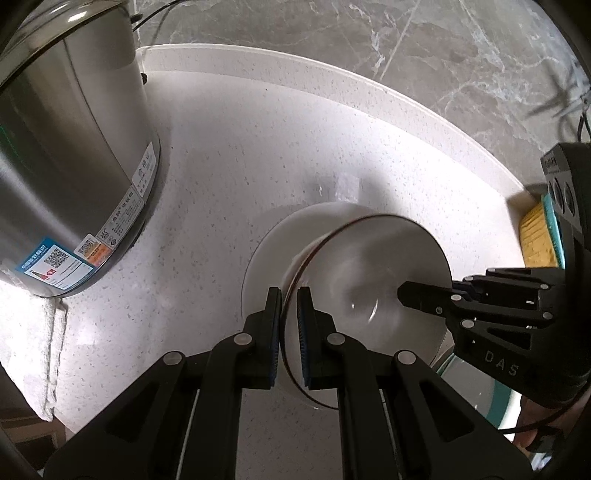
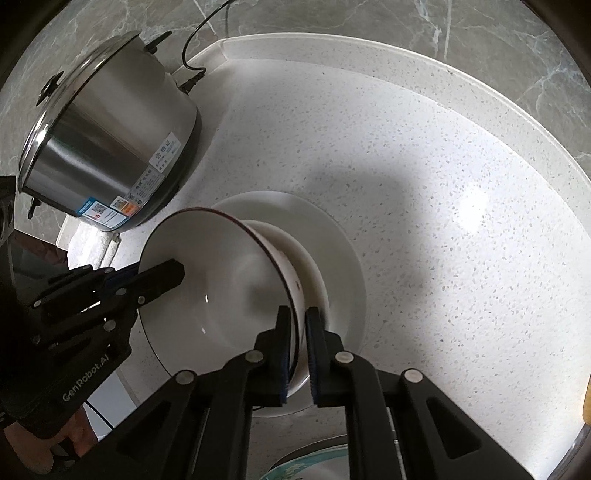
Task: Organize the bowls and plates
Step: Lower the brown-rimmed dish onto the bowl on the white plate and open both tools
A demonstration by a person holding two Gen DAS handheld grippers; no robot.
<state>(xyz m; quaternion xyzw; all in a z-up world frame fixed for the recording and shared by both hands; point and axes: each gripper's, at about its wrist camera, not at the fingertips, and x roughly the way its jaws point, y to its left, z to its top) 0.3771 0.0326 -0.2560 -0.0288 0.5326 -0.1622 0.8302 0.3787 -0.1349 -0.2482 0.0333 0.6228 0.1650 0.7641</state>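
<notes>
My left claw (image 1: 289, 295) is clamped on the near rim of a white bowl (image 1: 365, 291) with a thin dark line around its edge, one pad inside the wall and one outside. My right claw (image 2: 298, 314) is pinched onto the opposite rim of the same bowl (image 2: 221, 280) — both hold it tilted above the stack below.

Just beneath the bowl sits a white plate (image 2: 347, 266) on the speckled white counter (image 2: 424, 166), with what looks like a second white dish (image 2: 295, 243) nested on it under the bowl's base; whether the bowl touches that dish I cannot tell. In the left wrist view the plate (image 1: 266, 251) shows as a pale crescent to the left of the bowl.

At the bottom edge of the right wrist view a teal-patterned dish (image 2: 306, 465) peeks in, close to me.

Farther off, a stainless steel electric pot (image 2: 110, 147) with stickers on its side stands at the counter's left, its black cord (image 2: 192, 55) trailing toward the grey marble wall (image 2: 480, 29). A white towel (image 1: 37, 350) lies beside the pot's base — a yellow sponge (image 1: 535, 236) rests at the counter's right.
</notes>
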